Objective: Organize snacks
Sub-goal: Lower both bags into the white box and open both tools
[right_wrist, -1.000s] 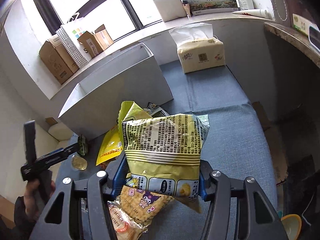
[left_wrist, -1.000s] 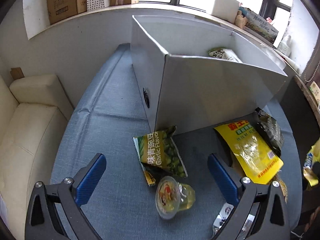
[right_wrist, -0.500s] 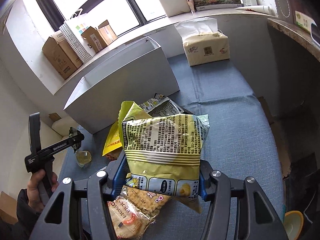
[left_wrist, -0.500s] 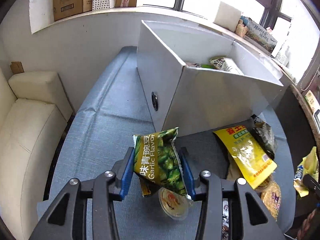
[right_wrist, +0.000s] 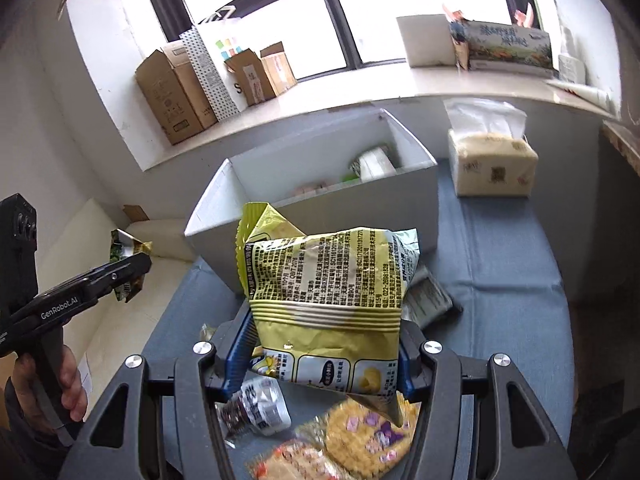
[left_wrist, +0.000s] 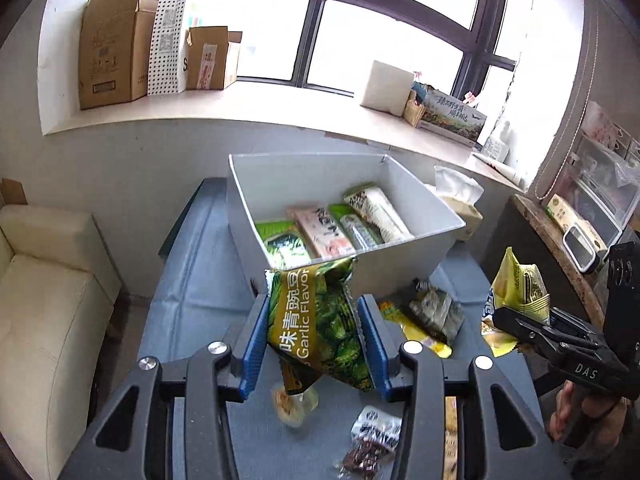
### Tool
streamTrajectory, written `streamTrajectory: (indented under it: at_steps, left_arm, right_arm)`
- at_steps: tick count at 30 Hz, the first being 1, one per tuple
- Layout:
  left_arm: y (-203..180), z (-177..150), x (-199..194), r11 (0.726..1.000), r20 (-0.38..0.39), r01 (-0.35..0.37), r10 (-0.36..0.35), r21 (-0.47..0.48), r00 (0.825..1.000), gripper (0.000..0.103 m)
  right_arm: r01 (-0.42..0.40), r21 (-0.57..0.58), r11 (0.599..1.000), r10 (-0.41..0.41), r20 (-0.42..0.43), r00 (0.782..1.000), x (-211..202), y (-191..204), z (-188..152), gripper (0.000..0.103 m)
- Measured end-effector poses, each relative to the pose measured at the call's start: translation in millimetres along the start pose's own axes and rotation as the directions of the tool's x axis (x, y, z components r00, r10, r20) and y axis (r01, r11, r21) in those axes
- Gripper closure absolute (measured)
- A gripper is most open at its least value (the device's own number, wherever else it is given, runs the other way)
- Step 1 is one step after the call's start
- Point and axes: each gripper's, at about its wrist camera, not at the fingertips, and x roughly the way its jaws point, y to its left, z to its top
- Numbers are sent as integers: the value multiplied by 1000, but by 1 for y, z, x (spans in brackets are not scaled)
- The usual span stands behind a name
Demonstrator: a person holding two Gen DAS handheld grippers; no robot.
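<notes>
The left gripper point(left_wrist: 314, 344) is clamping a green bag of garlic-flavor peas point(left_wrist: 316, 320) between its blue pads point(left_wrist: 253, 350), jaws closed against both sides of the bag. The bag is hanging clear of the blue-grey cloth surface point(left_wrist: 192, 280), just in front of the near wall of the white cardboard box point(left_wrist: 400, 268).

The right gripper point(right_wrist: 320, 360) is gripping a yellow chip bag point(right_wrist: 328, 304) in the same manner, jaws drawn in against the bag's lower half. The printed back panel is facing the camera, and the bag is sitting upright between the fingers, in front of the box's near wall.

Inside the white cardboard box, several packets point(left_wrist: 340, 228) are lying side by side: green, pink and white wrappers, leaning toward the right wall.

On the cloth surface beneath the left gripper, a jelly cup point(left_wrist: 294, 400) is appearing blurred. A small clear packet of dark snacks point(left_wrist: 372, 440) is lying to its right. A yellow pouch point(left_wrist: 416, 332) and a dark foil packet point(left_wrist: 436, 312) are resting near the box's front right corner. In the right wrist view, a round yellow biscuit pack point(right_wrist: 368, 436) is lying below the chip bag.

A tissue pack point(right_wrist: 492, 160) is standing beside the box's right side.
</notes>
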Motion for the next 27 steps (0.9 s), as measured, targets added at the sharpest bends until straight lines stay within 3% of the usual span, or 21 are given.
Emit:
streamTrajectory:
  at_steps: [5, 7, 12, 14, 15, 16, 17, 27]
  left_arm:
    - [-5, 59, 45, 1000, 9, 9, -9, 5, 1000, 54]
    - [-6, 74, 73, 1000, -38, -22, 22, 10, 999, 54]
    - [-8, 77, 113, 997, -88, -62, 65, 42, 994, 52]
    - [-5, 74, 117, 996, -95, -82, 85, 35, 992, 43]
    - [-3, 73, 119, 996, -102, -85, 88, 34, 991, 25]
    - [-1, 71, 119, 996, -108, -82, 85, 30, 990, 12]
    - [0, 69, 118, 997, -102, -76, 78, 24, 992, 0]
    - [-3, 56, 93, 992, -65, -99, 104, 75, 992, 0]
  right_arm:
    - [-61, 3, 998, 61, 15, 998, 43, 3, 76, 41]
    - [-14, 37, 999, 15, -33, 999, 74, -4, 100, 41]
    - [40, 65, 997, -33, -108, 994, 124, -19, 133, 41]
    - [46, 78, 996, -35, -133, 991, 133, -22, 137, 35]
    - [39, 94, 995, -26, -141, 990, 136, -23, 137, 30]
    - [27, 110, 994, -12, -135, 991, 135, -24, 137, 12]
    - [22, 121, 992, -7, -122, 993, 132, -26, 136, 1]
    - [21, 60, 998, -21, 2, 1000, 81, -14, 134, 0]
